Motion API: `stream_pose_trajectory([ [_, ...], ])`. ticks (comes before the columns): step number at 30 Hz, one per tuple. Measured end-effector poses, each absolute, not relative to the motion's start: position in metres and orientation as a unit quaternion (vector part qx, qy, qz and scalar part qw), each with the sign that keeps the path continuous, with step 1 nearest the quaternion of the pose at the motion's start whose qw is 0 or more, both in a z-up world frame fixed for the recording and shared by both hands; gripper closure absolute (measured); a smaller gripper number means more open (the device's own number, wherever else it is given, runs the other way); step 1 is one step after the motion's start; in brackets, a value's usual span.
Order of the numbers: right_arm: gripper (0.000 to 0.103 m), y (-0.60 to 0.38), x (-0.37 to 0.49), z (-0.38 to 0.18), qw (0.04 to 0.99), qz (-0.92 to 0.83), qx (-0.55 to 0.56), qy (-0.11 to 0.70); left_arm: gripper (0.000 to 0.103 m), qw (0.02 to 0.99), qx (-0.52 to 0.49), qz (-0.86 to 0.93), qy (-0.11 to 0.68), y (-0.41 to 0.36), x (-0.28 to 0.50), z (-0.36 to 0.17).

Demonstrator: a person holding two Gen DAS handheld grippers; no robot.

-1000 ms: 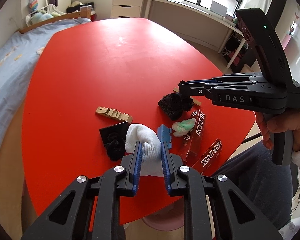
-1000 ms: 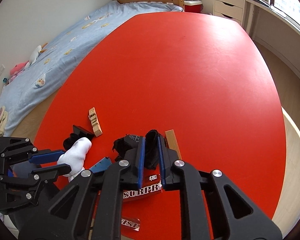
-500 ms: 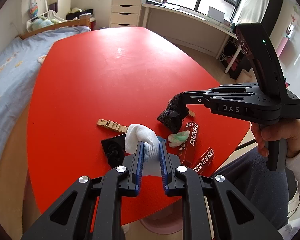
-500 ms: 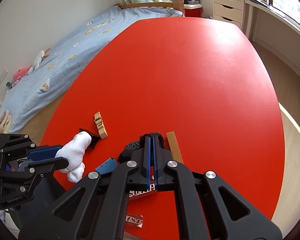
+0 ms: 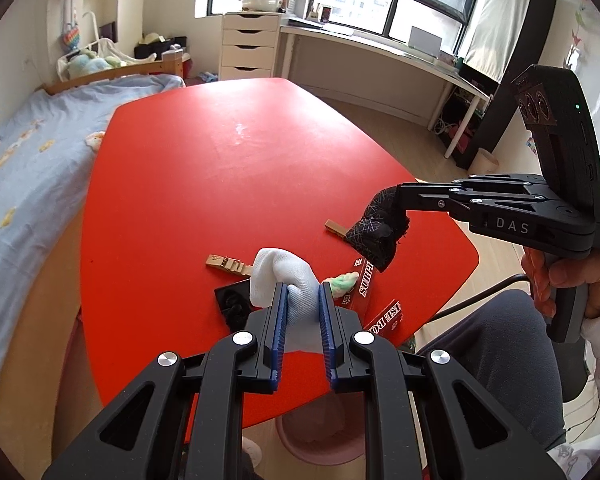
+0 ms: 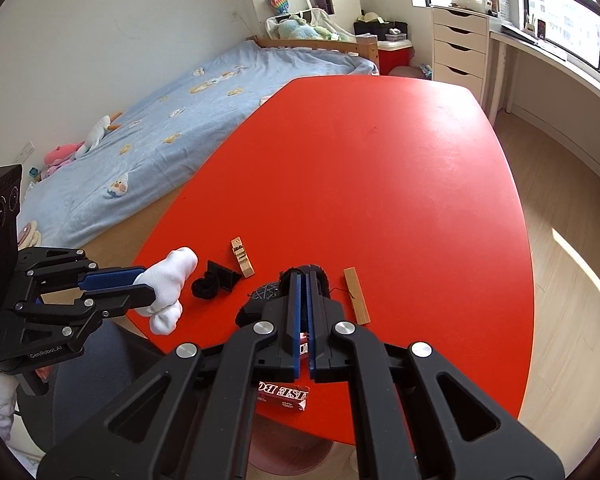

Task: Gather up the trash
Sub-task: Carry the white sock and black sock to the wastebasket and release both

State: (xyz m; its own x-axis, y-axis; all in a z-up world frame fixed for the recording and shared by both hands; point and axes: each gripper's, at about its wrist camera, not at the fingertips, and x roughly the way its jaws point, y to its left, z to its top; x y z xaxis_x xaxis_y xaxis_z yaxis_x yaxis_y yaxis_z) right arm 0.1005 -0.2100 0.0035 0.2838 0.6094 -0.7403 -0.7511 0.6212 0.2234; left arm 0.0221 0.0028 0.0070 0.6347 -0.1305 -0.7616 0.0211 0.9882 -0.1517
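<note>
A: What lies on the red table (image 5: 188, 184)?

B: Its near edge holds the litter. Largest of the held pieces is the white sock (image 5: 281, 280), a soft bundle lifted just above that edge. The left gripper (image 5: 303, 305) pinches it at mid-length, its blue pads narrowed onto the cloth.

A: And the other one?

B: The right gripper (image 6: 304, 286) has its fingers pressed almost together on a black patterned sock (image 5: 374, 232), which hangs limp over the table's near right corner. Both look light and floppy, so a pinch through the bunched middle should keep loose ends from dragging.

A: What remains on the table?

B: Red printed wrappers (image 5: 366, 286) at the near edge, thin and probably slippery when flat; taking them by an edge seems best. Beside them are a black card with a yarn knot (image 5: 234, 300), a wooden strip (image 6: 356, 295), a wooden clothespin (image 5: 229, 265), both stiff, and a small green-white wad (image 5: 343, 282). A pink bin (image 5: 320, 440) shows below the table's near edge.
</note>
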Motion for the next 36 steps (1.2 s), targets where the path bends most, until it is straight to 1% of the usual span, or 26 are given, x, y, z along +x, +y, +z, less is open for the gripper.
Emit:
stream_pose_trajectory([
  [5, 0.101, -0.229, 0.073, 0.014, 0.798, 0.435, -0.089, 0.408, 0.087, 0.904, -0.064, -0.047, 0.419, 0.003, 0.009, 0.016],
  [13, 0.101, -0.256, 0.033, 0.017, 0.795, 0.443, -0.087, 0.405, 0.087, 0.904, -0.074, -0.059, 0.418, -0.005, -0.016, 0.016],
  [24, 0.101, -0.277, -0.014, -0.008, 0.772, 0.451, -0.097, 0.437, 0.087, 0.891, -0.092, -0.076, 0.438, -0.020, -0.042, -0.003],
  [36, 0.101, -0.280, -0.031, -0.019, 0.760, 0.460, -0.091, 0.450, 0.086, 0.883, -0.099, -0.089, 0.451, -0.029, -0.051, -0.014],
])
